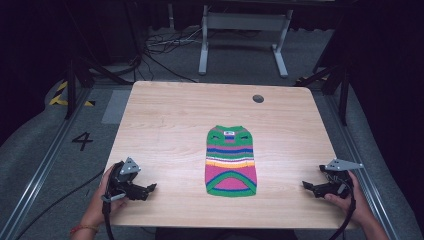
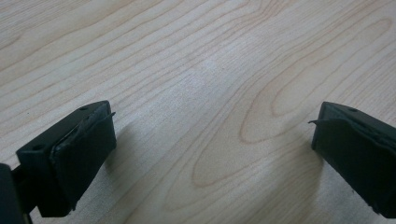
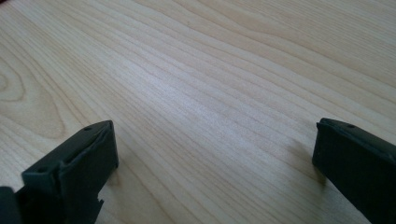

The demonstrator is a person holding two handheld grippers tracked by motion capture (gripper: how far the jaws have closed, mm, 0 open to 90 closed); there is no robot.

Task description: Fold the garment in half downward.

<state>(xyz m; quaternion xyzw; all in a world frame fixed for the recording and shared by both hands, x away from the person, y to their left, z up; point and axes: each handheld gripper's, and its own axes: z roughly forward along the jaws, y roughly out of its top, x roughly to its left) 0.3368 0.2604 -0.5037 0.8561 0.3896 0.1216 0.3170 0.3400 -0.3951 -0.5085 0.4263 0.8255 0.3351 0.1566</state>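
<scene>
Left hand point(image 1: 102, 197) at about 8 o'clock on the counter point(image 1: 165, 120), near the front-left corner. It holds the left gripper point(image 1: 150, 190), which points toward 3 o'clock, at the middle of the counter. A grey three-cornered plate sits on top of it and a cable trails off the front edge. In the left gripper view the left gripper point(image 2: 212, 135) has its jaws spread wide, one at each lower corner, with bare wood grain between them. Nothing is held; the jaws sit low over the counter and cast shadows on it.

Sweater point(image 1: 230, 161): small, knitted, striped in green, pink, blue, white and orange. It lies flat at the centre of the counter, slightly toward 6 o'clock, with its long axis running 12 to 6. A small label shows at the 12 o'clock end. It is well apart from both grippers and lies between them.

Round grey hole point(image 1: 258, 98) in the counter at about 1 o'clock, near the back edge.

Right hand point(image 1: 347, 200) at about 4 o'clock, near the front-right corner. The right gripper point(image 1: 306, 186) points toward 9 o'clock, at the sweater. In the right gripper view the right gripper point(image 3: 215, 144) also has its jaws fully apart, with bare counter between them and nothing gripped.
</scene>
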